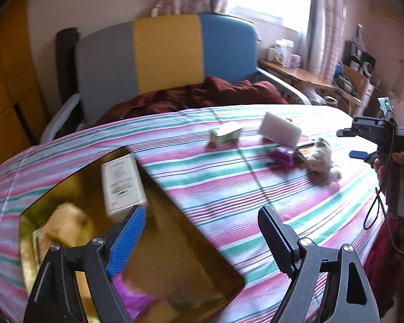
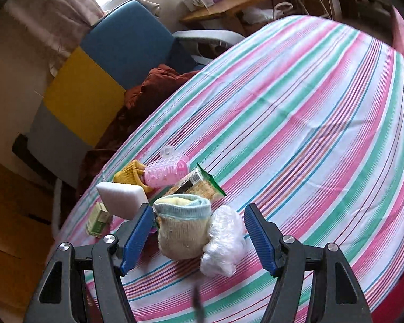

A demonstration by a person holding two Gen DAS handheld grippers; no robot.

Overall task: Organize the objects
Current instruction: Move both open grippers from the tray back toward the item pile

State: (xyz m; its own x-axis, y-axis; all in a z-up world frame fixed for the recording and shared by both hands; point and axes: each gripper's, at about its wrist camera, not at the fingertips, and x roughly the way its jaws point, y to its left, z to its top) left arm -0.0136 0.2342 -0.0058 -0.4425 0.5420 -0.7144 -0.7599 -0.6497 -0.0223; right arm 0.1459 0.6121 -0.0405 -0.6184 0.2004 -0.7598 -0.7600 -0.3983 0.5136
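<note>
A gold tray (image 1: 175,242) lies on the striped bedsheet at the lower left. A white carton (image 1: 122,185), a yellowish soft thing (image 1: 67,223) and something purple (image 1: 132,293) lie in it. My left gripper (image 1: 202,231) is open above the tray's right edge, empty. My right gripper (image 2: 199,231) is open, its fingers on either side of a rolled cream sock (image 2: 183,228) and a clear plastic wad (image 2: 223,242). Behind them lie a white sponge (image 2: 121,197), a pink hair roller (image 2: 167,172), a cracker packet (image 2: 199,185), a yellow cloth (image 2: 130,176) and a small green box (image 2: 98,219).
A grey, yellow and blue headboard (image 1: 164,51) and a dark red blanket (image 1: 202,94) are at the bed's far end. A wooden shelf with clutter (image 1: 296,72) stands beside the bed. The striped sheet (image 2: 309,121) stretches to the right.
</note>
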